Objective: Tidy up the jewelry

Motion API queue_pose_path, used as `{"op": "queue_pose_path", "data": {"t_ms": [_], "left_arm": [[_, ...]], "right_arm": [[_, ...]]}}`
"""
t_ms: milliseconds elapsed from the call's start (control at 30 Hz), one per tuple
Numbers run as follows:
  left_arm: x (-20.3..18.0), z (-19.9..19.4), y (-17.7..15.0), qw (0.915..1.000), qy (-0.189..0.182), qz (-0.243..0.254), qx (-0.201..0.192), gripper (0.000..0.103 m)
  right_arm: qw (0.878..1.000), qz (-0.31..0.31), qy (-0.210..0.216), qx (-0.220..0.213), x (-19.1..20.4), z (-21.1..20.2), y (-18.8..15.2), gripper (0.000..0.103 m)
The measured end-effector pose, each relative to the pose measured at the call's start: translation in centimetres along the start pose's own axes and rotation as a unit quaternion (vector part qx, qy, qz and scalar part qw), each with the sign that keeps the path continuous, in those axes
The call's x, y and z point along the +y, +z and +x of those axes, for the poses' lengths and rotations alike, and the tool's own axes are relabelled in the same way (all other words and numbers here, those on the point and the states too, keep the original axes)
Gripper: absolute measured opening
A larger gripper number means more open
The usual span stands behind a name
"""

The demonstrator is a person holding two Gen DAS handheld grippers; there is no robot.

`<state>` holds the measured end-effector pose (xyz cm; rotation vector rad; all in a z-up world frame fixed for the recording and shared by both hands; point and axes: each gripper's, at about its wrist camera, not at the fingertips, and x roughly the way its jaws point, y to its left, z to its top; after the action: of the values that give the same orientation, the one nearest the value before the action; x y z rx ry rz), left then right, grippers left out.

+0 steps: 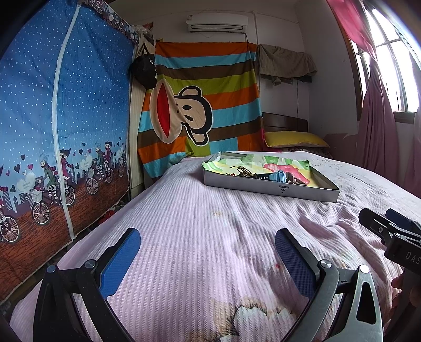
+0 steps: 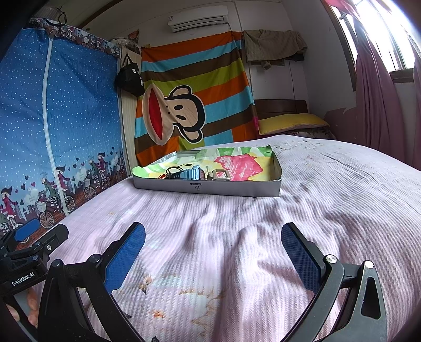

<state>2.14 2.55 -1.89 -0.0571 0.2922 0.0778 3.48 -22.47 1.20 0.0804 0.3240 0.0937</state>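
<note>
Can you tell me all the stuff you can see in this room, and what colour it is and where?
box: one, grey, shallow, on the bed, lined with colourful paper
blue item: one, inside the box among small dark bits, too small to name
bed cover: one, pale pink, ribbed, over the bed
pillow: one, yellow, at the head of the bed
monkey cloth: one, striped, hanging on the far wall
wardrobe cover: one, blue with dots and cyclists, at the left
black bag: one, hanging beside the wardrobe
air conditioner: one, white, high on the wall
curtain: pink, by the window at the right
left gripper: blue pads, open, above the bed
right gripper: blue pads, open, above the bed
</note>
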Motion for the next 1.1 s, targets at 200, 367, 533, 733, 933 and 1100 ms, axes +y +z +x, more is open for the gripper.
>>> {"op": "queue_pose_path", "data": {"t_ms": [200, 367, 533, 733, 933, 1100], "left_arm": [[0.08, -0.02, -0.03, 1.0000, -0.001, -0.001, 0.001, 0.103], [-0.05, 0.06, -0.16, 1.0000, -0.002, -0.003, 0.003, 0.103], [-0.02, 0.05, -0.16, 1.0000, -0.002, -0.002, 0.003, 0.103], [-0.01, 0.04, -0.14, 1.0000, -0.002, -0.002, 0.003, 0.103], [-0.01, 0.04, -0.13, 1.0000, -0.002, -0.002, 0.003, 0.103], [0.02, 0.04, -0.17, 1.0000, -0.002, -0.001, 0.004, 0.103]], "right_arm": [[1.000, 0.001, -0.001, 0.000, 0.06, -0.08, 0.03, 0.101], [1.000, 0.001, 0.000, 0.000, 0.06, -0.05, 0.05, 0.101], [1.000, 0.001, 0.000, 0.000, 0.05, -0.04, 0.05, 0.101], [1.000, 0.001, -0.001, 0.000, 0.05, -0.05, 0.04, 0.101], [1.000, 0.002, 0.000, 0.000, 0.02, -0.04, 0.04, 0.101], [1.000, 0.002, -0.001, 0.001, 0.19, -0.14, 0.05, 0.101]]}}
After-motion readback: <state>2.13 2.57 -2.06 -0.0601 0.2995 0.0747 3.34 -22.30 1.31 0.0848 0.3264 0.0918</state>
